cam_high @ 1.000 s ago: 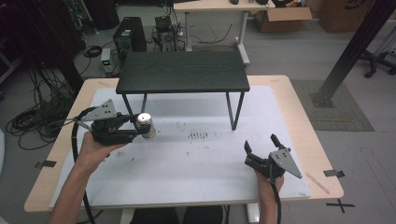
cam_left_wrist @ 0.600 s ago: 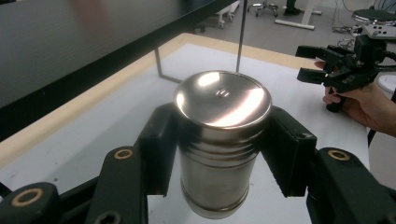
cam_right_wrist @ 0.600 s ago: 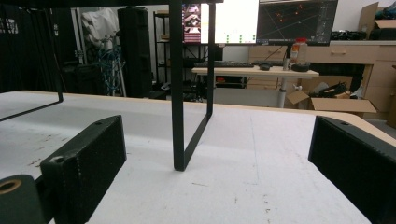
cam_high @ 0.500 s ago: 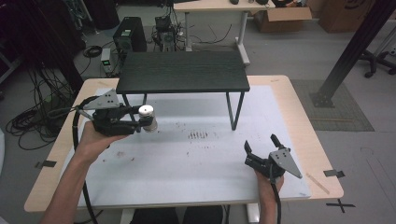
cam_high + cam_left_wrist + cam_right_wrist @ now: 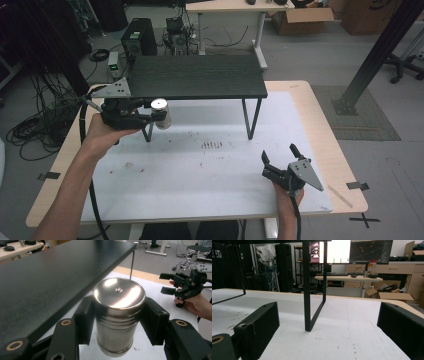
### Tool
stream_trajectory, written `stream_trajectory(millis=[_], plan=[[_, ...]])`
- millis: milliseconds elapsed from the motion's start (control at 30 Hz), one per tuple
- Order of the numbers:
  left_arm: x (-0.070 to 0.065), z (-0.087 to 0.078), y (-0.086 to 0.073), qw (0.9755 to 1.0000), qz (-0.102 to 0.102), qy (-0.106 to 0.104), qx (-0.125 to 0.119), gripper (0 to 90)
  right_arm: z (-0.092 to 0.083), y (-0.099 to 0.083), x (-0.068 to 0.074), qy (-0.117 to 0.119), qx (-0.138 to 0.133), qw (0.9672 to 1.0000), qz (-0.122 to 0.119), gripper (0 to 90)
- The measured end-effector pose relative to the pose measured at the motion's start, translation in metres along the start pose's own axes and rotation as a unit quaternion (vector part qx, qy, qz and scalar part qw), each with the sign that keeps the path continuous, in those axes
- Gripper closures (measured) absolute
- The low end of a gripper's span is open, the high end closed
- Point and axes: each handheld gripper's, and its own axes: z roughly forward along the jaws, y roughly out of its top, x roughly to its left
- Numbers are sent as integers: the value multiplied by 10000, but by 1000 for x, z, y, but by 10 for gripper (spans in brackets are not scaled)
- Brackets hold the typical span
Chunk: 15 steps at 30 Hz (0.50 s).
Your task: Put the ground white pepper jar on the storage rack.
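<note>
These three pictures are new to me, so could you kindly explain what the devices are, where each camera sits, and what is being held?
A person at a white table holds a hand-operated two-jaw gripper in each hand; there is no robot arm. The high view looks down from above the person's side. The other two pictures come from cameras riding on the grippers, looking along their black jaws. The left gripper is shut on a shiny metal can, held upright in the air beside the edge of a small black shelf that stands on thin legs. The right gripper is open, holds nothing and sits low over the table, facing one shelf leg.
</note>
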Motion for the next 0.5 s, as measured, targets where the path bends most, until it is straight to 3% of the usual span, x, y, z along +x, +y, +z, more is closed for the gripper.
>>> stream_trajectory(millis=[500], plan=[[17, 8, 35, 9999, 95, -3, 66, 491, 0, 0, 0, 2, -2, 10000, -1, 38]])
